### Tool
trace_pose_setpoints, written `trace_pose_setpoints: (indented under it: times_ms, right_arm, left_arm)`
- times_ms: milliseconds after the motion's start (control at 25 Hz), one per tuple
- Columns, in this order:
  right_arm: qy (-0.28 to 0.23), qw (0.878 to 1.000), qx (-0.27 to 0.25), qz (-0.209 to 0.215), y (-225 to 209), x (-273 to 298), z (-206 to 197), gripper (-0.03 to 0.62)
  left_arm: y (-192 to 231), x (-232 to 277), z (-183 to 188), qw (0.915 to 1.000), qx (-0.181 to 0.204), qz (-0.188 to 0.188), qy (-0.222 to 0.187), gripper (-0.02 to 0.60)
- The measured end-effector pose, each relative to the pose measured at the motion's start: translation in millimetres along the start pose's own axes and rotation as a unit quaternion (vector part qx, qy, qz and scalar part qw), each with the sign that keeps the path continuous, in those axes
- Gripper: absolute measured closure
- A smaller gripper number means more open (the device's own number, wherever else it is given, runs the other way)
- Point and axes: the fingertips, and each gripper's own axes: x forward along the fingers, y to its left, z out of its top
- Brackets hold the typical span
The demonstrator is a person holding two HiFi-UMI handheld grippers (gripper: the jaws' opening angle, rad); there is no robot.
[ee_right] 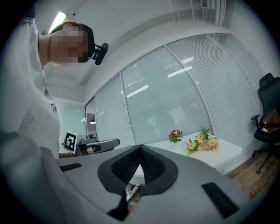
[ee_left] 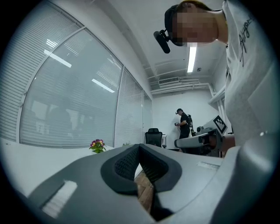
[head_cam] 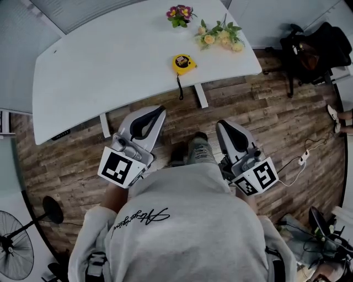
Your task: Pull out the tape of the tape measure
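Observation:
The yellow tape measure (head_cam: pixel 183 63) lies near the front edge of the white table (head_cam: pixel 99 66), and its black strap (head_cam: pixel 180 88) hangs over that edge. Both grippers are held level over the wooden floor, short of the table and apart from the tape measure. My left gripper (head_cam: pixel 160 112) is shut with nothing between its jaws; its own view shows the dark pads (ee_left: pixel 127 162) meeting at the tip. My right gripper (head_cam: pixel 222 125) is shut too and holds nothing, its pads (ee_right: pixel 151 166) touching. Neither gripper view shows the tape measure.
A small purple flower pot (head_cam: pixel 180 15) and a yellow bouquet (head_cam: pixel 222 36) lie at the table's far side. A black chair with a bag (head_cam: pixel 314 49) stands at the right, a fan (head_cam: pixel 14 250) at the lower left, a cable (head_cam: pixel 300 160) on the floor. Another person (ee_left: pixel 183 124) stands far off.

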Motion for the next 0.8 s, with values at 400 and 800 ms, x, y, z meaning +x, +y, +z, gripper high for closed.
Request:
trace_pose_setpoints:
  times_ms: [400, 800]
  right_arm:
    - [0.009, 1.0, 0.006, 0.024, -34, 23, 5, 0.594]
    - [0.03, 0.998, -0.001, 0.063, -86, 61, 20, 0.594]
  left_arm:
    - [25, 51, -24, 0.9993, -0.02, 0.018, 0.025, 0.456]
    - [55, 101, -50, 0.9964, -0.043, 0.054, 0.05, 0.345]
